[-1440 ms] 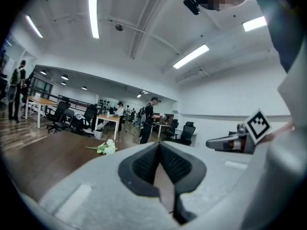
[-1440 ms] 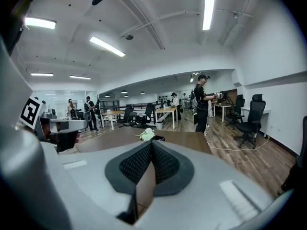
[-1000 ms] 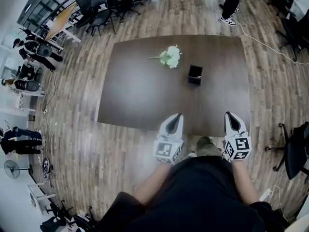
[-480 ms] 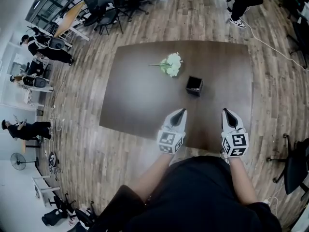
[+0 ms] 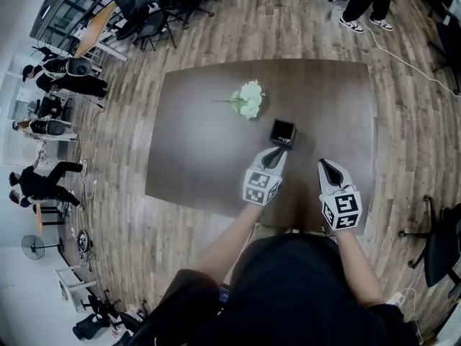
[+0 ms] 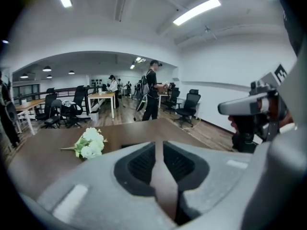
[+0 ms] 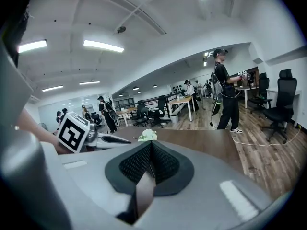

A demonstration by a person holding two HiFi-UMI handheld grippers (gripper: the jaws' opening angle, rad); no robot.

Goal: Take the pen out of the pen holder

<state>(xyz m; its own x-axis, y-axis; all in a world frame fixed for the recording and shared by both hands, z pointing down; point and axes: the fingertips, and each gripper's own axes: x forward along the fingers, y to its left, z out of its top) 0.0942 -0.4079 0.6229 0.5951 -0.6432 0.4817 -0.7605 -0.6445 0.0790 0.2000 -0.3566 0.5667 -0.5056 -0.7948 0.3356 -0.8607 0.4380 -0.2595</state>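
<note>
A small black square pen holder (image 5: 282,131) stands on the dark brown table (image 5: 202,150), right of centre. I cannot make out a pen in it from the head view. My left gripper (image 5: 277,153) is shut, its tip just short of the holder's near side. In the left gripper view the shut jaws (image 6: 156,143) hide the holder. My right gripper (image 5: 322,163) hovers over the table to the right of the holder, shut and holding nothing. The right gripper view shows its closed jaws (image 7: 150,144) and the left gripper (image 7: 91,137) beside them.
A bunch of white flowers (image 5: 248,99) lies on the table behind and left of the holder. Wood floor surrounds the table. A person (image 5: 364,2) stands beyond the far right corner, and office chairs and desks (image 5: 148,9) fill the far left.
Both grippers have moved forward from the table's near edge out over it. The left one has come up close to the pen holder. Both stayed shut.
</note>
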